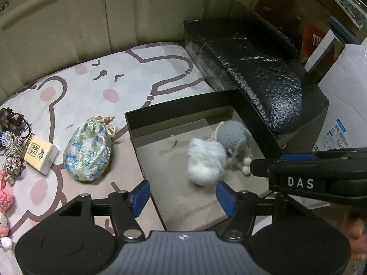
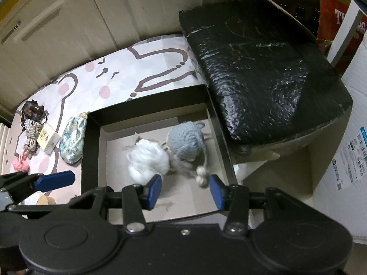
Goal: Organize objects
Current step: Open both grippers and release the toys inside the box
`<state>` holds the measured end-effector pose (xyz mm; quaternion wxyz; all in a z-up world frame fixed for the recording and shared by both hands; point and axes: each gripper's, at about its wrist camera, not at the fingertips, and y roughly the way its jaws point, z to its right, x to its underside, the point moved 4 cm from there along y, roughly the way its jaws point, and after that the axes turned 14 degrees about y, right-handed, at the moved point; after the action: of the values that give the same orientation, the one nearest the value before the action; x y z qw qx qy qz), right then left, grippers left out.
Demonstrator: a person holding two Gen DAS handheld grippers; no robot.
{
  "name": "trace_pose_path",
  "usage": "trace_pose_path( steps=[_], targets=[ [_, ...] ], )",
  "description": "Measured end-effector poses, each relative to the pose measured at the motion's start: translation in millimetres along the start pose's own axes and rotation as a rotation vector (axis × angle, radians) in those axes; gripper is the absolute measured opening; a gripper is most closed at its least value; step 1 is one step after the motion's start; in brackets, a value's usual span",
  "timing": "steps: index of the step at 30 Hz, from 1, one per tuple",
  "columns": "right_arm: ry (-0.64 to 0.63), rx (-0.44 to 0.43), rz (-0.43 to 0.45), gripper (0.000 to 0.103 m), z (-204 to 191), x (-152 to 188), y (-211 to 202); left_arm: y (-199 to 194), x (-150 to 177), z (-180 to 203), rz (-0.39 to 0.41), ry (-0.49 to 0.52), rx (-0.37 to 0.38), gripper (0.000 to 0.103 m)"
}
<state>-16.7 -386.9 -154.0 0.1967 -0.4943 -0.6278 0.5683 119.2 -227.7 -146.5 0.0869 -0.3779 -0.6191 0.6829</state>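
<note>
A black open box (image 1: 183,105) (image 2: 146,102) with a bare cardboard floor sits on the bed. Inside it lie a fluffy white pom-pom (image 1: 205,165) (image 2: 146,160), slightly blurred, and a grey crocheted toy (image 1: 231,138) (image 2: 185,143) with small cream balls (image 2: 201,176) on cords. My left gripper (image 1: 183,198) hangs open over the box's near left wall, with nothing between its blue pads. My right gripper (image 2: 185,191) stands open above the box's near edge, the cream balls just beyond its tips and untouched.
Left of the box on the bear-print sheet (image 1: 96,82) lie a floral drawstring pouch (image 1: 88,151), a small cream carton (image 1: 41,155), tassels (image 1: 12,151) and pink pom-poms (image 1: 5,200). A black bubble-wrapped parcel (image 1: 247,64) lies behind the box, and white cartons (image 1: 348,105) stand at the right.
</note>
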Motion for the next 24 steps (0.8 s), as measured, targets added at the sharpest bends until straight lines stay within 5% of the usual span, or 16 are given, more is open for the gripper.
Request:
trace_pose_path(
  steps=[24],
  targets=[
    [-0.018,0.009,0.042,0.048,1.5,1.9,-18.3,-12.8,6.0,-6.4,0.002,-0.027,-0.010,0.064]
  ],
)
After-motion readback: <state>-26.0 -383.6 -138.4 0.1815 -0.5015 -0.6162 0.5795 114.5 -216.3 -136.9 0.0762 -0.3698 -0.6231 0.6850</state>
